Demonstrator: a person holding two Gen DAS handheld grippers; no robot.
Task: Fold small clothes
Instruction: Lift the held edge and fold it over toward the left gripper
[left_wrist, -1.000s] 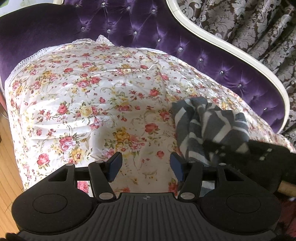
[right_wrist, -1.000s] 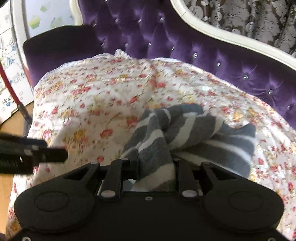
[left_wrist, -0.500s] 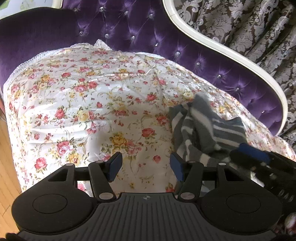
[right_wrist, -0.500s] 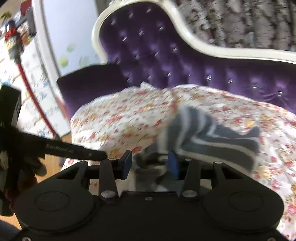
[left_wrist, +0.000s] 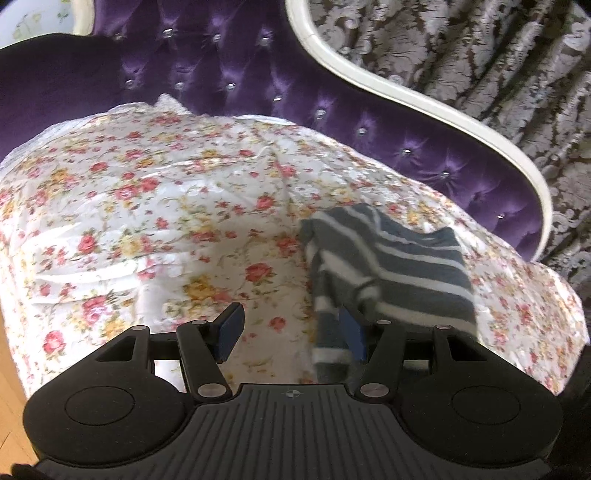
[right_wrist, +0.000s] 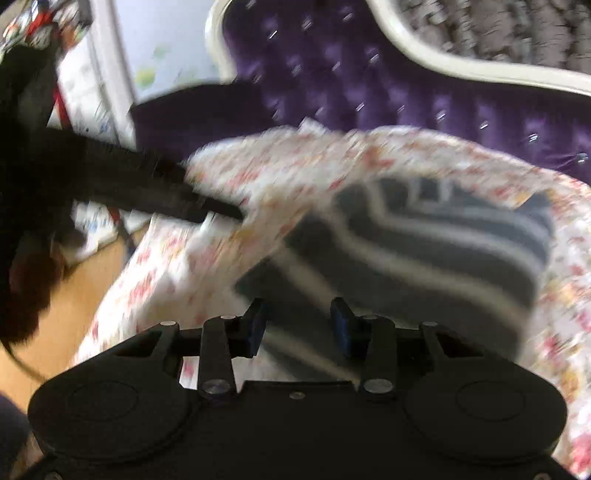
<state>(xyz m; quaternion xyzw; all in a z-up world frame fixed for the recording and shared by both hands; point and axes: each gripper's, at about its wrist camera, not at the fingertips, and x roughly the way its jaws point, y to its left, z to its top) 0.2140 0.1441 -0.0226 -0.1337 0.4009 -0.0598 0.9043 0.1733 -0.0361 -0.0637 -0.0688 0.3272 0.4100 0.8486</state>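
1. the striped grey-and-white garment (left_wrist: 391, 269) lay crumpled on the floral cover (left_wrist: 155, 206) of the purple tufted sofa (left_wrist: 258, 66), right of centre in the left wrist view; it looked bunched rather than folded, so the step in hand seemed to be the first one, spreading or re-gripping it.
2. the right gripper (right_wrist: 297, 325) sat at the garment's near edge in the lower middle of its blurred view; its jaws had just been closing a little yet stood partly apart, with cloth between them and the pads apparently not pressing.
3. the left gripper (left_wrist: 291, 330) hung over the cover, jaws about half open and holding nothing; its right pad sat just beside the garment's hanging end.
4. the next move probably called for each gripper to pinch a corner and draw the cloth flat.
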